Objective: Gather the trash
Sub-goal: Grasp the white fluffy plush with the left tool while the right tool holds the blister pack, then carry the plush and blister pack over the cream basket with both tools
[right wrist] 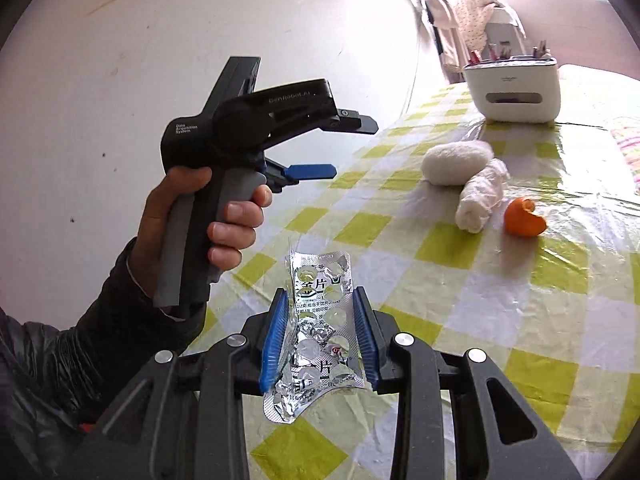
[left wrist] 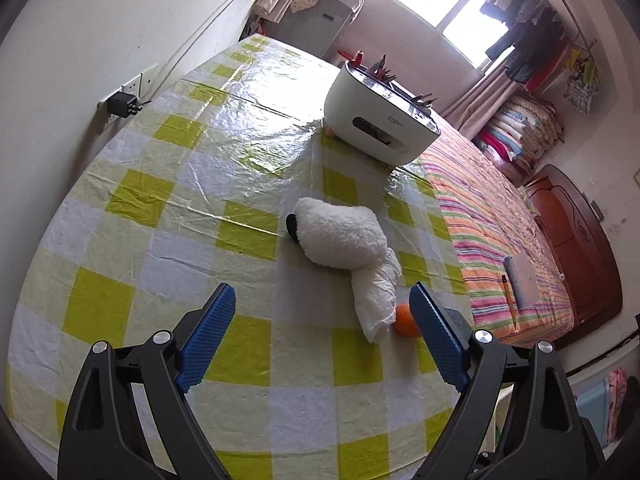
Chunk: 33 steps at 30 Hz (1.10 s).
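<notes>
- right gripper (right wrist: 320,330): fingers clamped on an empty blister pack (right wrist: 320,320), lifted off the worktop (left wrist: 160,200)
- left gripper (left wrist: 322,336): fingers wide apart, empty, near the crumpled tissue (left wrist: 374,300)
- still left: tissue, orange peel (left wrist: 406,320); no bin visible

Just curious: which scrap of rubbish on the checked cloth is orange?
The orange peel, curled beside the white crumpled tissue; the tissue and fluffy bundle are white.

Empty foil blister pack (right wrist: 320,332), silver w/ printed text, crumpled, stands edgewise between the right gripper (right wrist: 320,296) jaws, pads pressing both edges; orange peel (right wrist: 524,218) and rolled white tissue (right wrist: 478,196) lie on the cloth well ahead, right of the jaws.
</notes>
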Motion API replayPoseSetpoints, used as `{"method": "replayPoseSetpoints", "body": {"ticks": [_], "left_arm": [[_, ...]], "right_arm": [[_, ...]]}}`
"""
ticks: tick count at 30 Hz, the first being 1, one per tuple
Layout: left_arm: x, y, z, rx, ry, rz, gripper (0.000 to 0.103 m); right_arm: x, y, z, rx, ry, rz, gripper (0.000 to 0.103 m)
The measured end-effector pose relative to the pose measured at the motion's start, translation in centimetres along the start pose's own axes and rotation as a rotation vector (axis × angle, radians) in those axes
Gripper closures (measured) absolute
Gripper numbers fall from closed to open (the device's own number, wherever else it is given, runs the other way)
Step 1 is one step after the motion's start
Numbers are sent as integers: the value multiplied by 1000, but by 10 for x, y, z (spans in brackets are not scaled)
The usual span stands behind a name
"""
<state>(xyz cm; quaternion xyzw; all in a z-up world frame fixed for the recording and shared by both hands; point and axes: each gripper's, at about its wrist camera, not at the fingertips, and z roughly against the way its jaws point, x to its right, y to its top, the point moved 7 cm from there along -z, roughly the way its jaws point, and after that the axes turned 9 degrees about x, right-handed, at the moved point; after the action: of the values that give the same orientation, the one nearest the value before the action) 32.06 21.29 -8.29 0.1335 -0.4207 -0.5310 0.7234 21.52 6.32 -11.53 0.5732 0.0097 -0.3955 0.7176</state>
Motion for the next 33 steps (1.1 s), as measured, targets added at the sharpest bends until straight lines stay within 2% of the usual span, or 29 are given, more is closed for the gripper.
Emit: {"method": "replayPoseSetpoints", "body": {"ticks": [3,6,10,13,16,18,20,22,24,27,31,33], "left_arm": [[27,16,-33,-57,23,-42,16],[40,24,-69,-123,98,-65,16],[34,20,-113,-220,218,-106,16],[25,21,-131,-229,264,-93,16],[25,17,-147,-276,258,-80,16],[27,16,-152,-266,256,-80,16],[28,12,-161,-294,240,-89,19],[28,14,-160,-273,232,-85,39],[28,13,-154,-272,213,-67,46],[26,16,-131,-207,235,-75,48],[29,19,-84,-70,238,-95,49],[32,18,-59,-14,218,-92,49]], "right_arm": [[13,15,19,70,-47,-48,71],[21,26,31,120,-82,-71,71],[23,31,49,166,-110,-102,71],[21,31,64,186,-108,-118,71],[18,30,68,190,-105,-128,71],[16,31,72,205,-101,-134,71],[14,32,78,225,-94,-141,71],[14,34,86,256,-98,-158,71],[18,35,97,290,-108,-180,71],[24,36,116,343,-143,-197,71],[36,34,136,392,-194,-210,71],[45,31,142,403,-216,-231,71]]}}
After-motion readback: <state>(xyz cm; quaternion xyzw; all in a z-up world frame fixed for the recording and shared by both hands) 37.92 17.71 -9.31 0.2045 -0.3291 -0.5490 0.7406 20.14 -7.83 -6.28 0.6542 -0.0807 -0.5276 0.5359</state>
